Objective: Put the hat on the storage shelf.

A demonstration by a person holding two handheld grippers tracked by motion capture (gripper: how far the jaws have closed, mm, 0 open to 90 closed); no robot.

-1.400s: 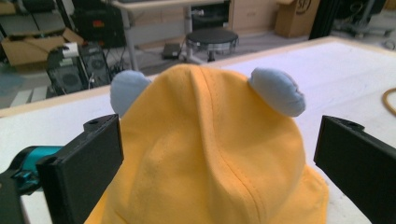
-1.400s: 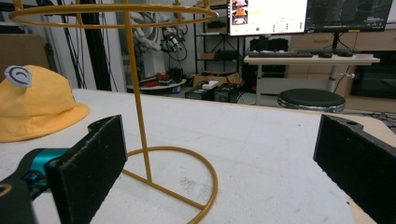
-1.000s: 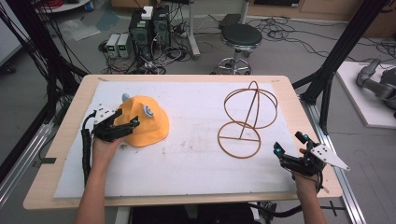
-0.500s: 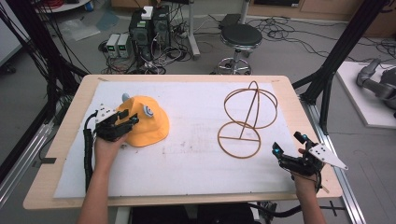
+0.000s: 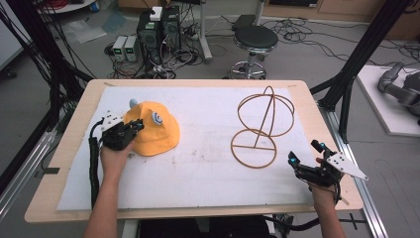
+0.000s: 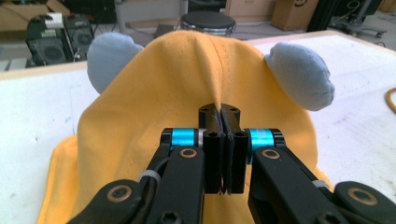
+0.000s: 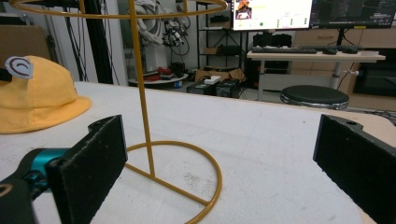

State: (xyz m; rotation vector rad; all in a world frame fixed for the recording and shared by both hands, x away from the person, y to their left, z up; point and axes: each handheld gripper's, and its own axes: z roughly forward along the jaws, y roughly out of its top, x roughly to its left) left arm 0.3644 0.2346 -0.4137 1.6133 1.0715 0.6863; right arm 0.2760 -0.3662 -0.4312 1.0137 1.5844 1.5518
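Two grippers: left gripper (image 6: 223,140) fingers have just closed, pinching the yellow hat (image 6: 187,88); right gripper (image 7: 219,163) fingers wide apart, empty.

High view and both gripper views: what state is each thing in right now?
Yellow hat: lying crown up on the table, a fold of its fabric pinched.
Left hand-held gripper: jaws have just been closing, now shut on the hat's fold.
Right hand-held gripper: open, holding nothing, near the table's right edge.
Wire hat stand: upright, bare, untouched.

Robotics lab, floor computers (image 5: 159,30), cables (image 5: 317,34)
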